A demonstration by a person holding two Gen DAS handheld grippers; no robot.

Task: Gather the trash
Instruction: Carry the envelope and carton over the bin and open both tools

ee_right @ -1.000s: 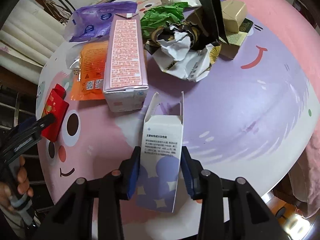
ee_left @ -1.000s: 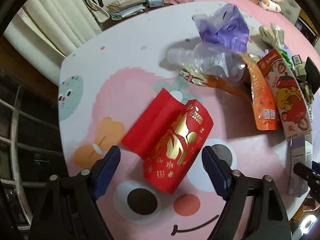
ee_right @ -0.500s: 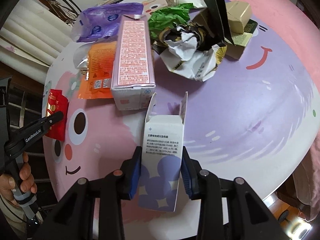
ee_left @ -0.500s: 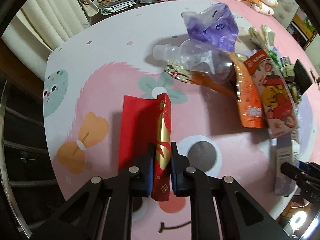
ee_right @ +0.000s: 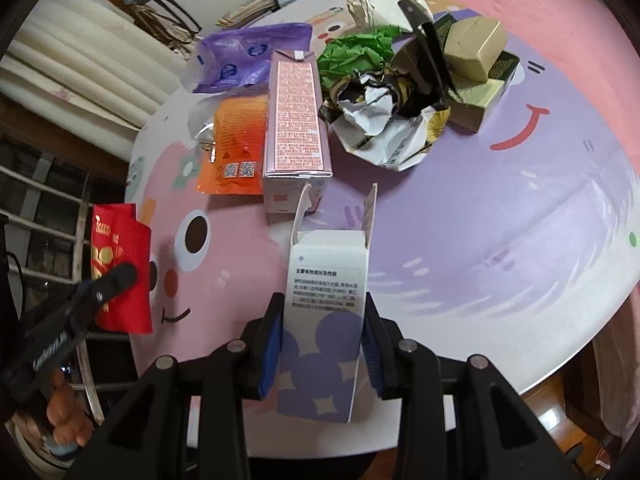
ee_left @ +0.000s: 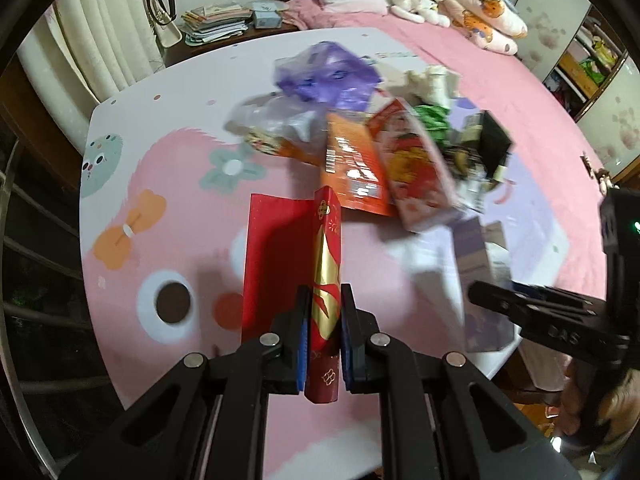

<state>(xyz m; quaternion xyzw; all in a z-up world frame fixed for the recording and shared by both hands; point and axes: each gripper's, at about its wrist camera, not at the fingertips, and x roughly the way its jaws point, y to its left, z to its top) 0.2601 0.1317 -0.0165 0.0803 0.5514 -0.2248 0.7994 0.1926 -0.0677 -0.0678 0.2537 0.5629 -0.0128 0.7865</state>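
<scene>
My left gripper (ee_left: 325, 338) is shut on a red and gold envelope (ee_left: 326, 280), lifted off the table with its flap (ee_left: 276, 256) hanging left. It also shows in the right wrist view (ee_right: 120, 264), held beside the table's left edge. My right gripper (ee_right: 322, 354) is shut on an open white and purple carton (ee_right: 326, 320), held above the table's front edge; the carton also shows blurred in the left wrist view (ee_left: 476, 280).
A trash pile lies on the cartoon-print table (ee_right: 500, 220): pink carton (ee_right: 296, 120), orange pouch (ee_right: 236, 144), purple bag (ee_right: 244, 56), green paper (ee_right: 356, 52), crumpled wrapper (ee_right: 388, 128), gold box (ee_right: 472, 48), clear bottle (ee_left: 276, 116). A bed (ee_left: 500, 68) lies behind.
My left gripper closed on the red envelope, then lifted it off the table and swung right. My right gripper kept its hold on the carton and drew back slightly.
</scene>
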